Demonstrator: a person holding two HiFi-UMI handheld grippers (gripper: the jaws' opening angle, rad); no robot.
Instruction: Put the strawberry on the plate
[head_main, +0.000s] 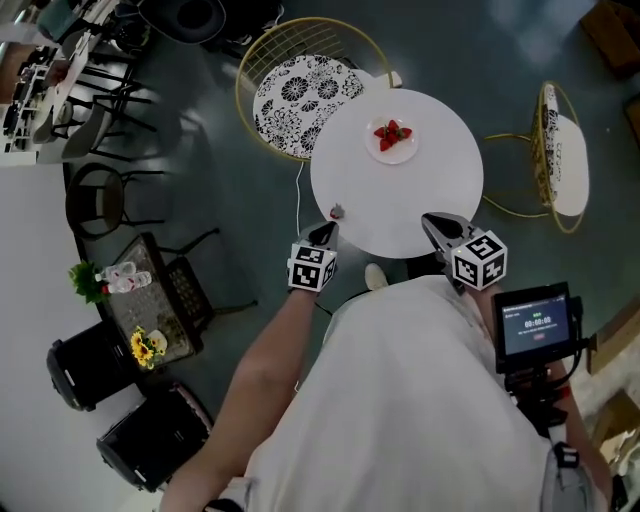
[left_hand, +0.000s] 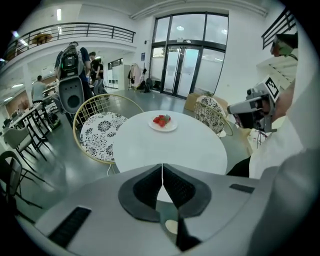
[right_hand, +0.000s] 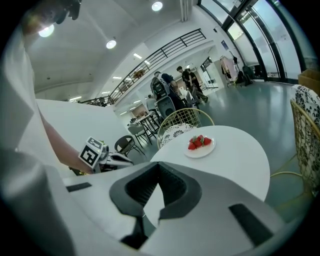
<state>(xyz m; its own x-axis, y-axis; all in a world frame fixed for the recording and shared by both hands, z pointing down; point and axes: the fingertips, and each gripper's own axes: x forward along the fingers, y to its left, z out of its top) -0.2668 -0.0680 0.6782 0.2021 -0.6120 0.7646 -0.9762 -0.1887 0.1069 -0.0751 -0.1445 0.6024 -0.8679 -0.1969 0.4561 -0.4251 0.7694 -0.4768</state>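
Observation:
A small white plate (head_main: 392, 150) sits toward the far side of the round white table (head_main: 400, 205), with several red strawberries (head_main: 392, 132) piled on it. In the left gripper view the plate (left_hand: 163, 126) and strawberries (left_hand: 161, 120) lie straight ahead; the right gripper view shows the plate (right_hand: 200, 149) and berries (right_hand: 199, 142) ahead to the right. My left gripper (head_main: 328, 229) hovers at the table's near left edge, shut and holding nothing (left_hand: 161, 165). At the near right edge my right gripper (head_main: 433, 221) is shut too, with nothing in it (right_hand: 159, 165).
A small greyish-pink object (head_main: 337, 211) lies at the table's near left edge by the left gripper. Gold wire chairs with patterned cushions stand behind (head_main: 300, 95) and to the right (head_main: 558, 150). A side table with flowers (head_main: 145, 310) and black cases (head_main: 90, 365) are at left.

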